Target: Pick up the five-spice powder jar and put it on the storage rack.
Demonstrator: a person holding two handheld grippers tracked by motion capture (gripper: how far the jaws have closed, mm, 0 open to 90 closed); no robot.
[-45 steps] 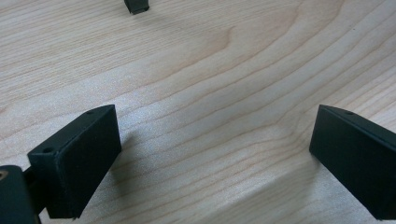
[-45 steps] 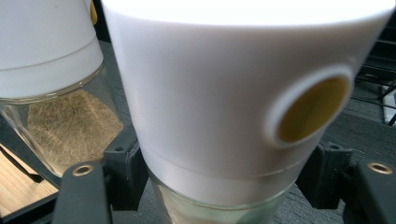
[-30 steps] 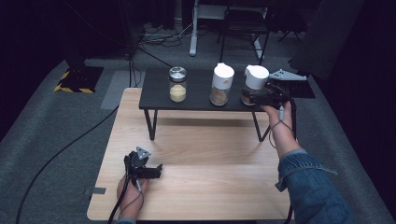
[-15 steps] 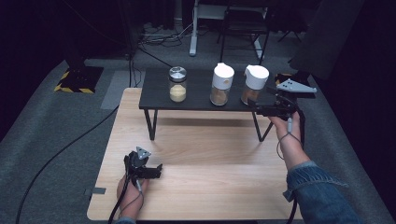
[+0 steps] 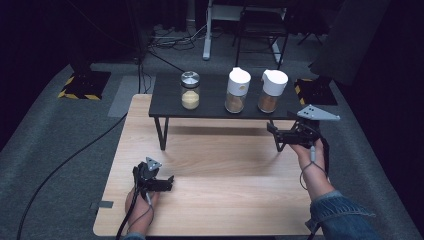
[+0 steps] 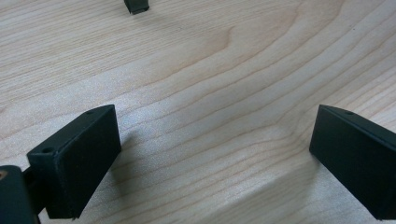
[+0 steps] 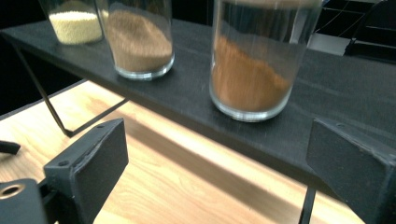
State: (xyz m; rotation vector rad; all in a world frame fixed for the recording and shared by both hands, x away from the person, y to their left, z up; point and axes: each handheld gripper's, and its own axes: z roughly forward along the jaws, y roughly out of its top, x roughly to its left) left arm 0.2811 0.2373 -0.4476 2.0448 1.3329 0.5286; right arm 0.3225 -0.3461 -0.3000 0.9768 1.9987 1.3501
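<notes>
Right gripper (image 5: 280, 136) withdrawn from white-capped glass jar of orange-brown powder (image 5: 272, 91), jaws wide, empty | jar at right end of black raised shelf (image 5: 165, 95) | left gripper (image 5: 167, 182) wide, resting on light wooden table (image 5: 225, 165) | step: retreat after release | next: clear shelf edge.

no text, label, brand, number or sign could be read anywhere in these views.
</notes>
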